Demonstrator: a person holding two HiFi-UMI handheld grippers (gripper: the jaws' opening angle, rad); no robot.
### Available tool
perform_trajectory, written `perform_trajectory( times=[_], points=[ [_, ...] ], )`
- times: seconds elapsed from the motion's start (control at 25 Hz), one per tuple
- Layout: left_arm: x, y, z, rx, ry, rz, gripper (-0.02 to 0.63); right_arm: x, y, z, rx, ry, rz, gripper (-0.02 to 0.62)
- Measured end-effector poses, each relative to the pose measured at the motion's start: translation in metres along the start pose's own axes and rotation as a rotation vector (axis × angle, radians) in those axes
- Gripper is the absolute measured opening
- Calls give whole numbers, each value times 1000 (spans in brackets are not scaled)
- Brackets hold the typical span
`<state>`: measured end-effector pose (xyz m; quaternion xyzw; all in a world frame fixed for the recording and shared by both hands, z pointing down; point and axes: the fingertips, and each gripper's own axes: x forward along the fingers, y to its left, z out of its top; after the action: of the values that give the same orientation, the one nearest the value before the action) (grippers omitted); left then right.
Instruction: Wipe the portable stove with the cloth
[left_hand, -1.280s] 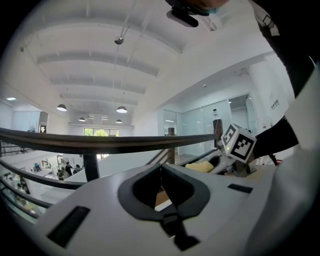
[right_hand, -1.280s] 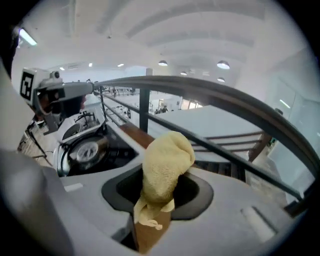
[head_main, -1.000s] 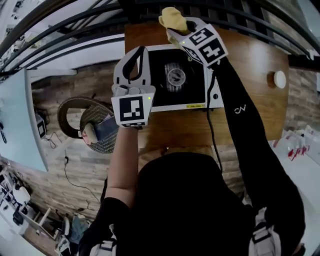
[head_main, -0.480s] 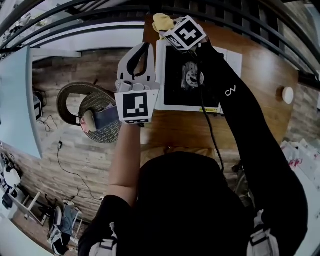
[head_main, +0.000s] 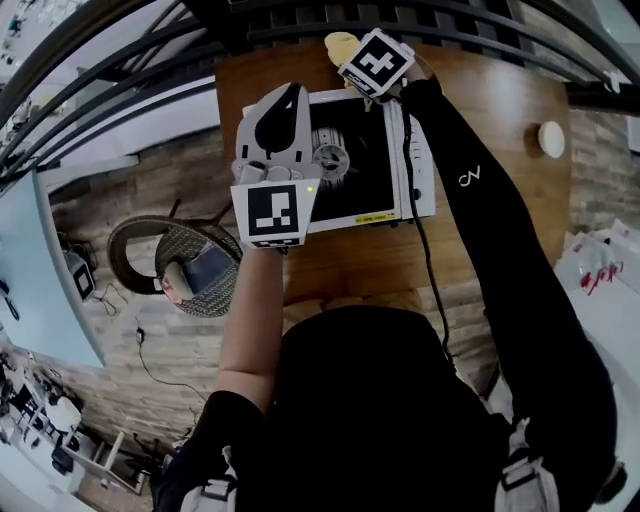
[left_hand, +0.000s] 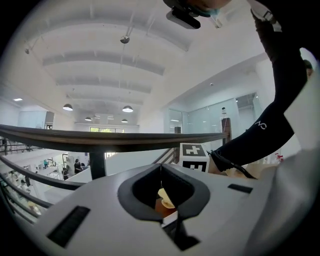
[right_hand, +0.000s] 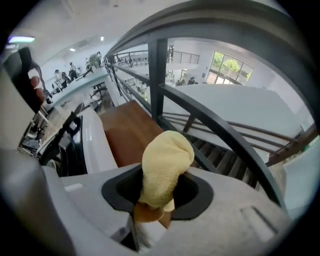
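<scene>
Closest to me, the person's bare left forearm reaches up to the left gripper (head_main: 284, 100), its marker cube facing the head camera. In the left gripper view its jaws meet along a thin seam with nothing between them. From above, this gripper lies over the left end of the portable stove (head_main: 372, 205); I cannot tell whether it touches the stove.

The stove sits on the wooden table (head_main: 500, 210), towards the table's left side. It has a white body, a black top and a round burner (head_main: 330, 160) near the middle. A white strip runs along its near edge.

Further out, the right arm in its black sleeve (head_main: 470, 180) stretches diagonally across the stove's right end, with a black cable running beside it. The right gripper (head_main: 352, 55) is at the stove's far edge, towards the left corner. In its own view the jaws are clamped on a bunched yellow cloth (right_hand: 165, 162), which bulges up out of them. The white side of the stove shows just to its left there. From the head view, the cloth (head_main: 341, 43) pokes out past the stove's far edge over bare wood; I cannot make out contact with the stove.

A small white round object (head_main: 551, 138) lies well apart on the table's right side. Beyond the table's far edge run dark railing bars (right_hand: 210, 125).
</scene>
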<state>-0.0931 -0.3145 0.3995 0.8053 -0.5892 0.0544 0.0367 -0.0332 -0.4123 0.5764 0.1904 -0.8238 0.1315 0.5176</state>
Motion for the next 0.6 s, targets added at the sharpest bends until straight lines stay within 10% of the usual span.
perform_trajectory(
  times=[0.6],
  points=[
    [34,-75,-2,-8,9,-99,9,-52,-95,-143,199,91,-200,137]
  ],
)
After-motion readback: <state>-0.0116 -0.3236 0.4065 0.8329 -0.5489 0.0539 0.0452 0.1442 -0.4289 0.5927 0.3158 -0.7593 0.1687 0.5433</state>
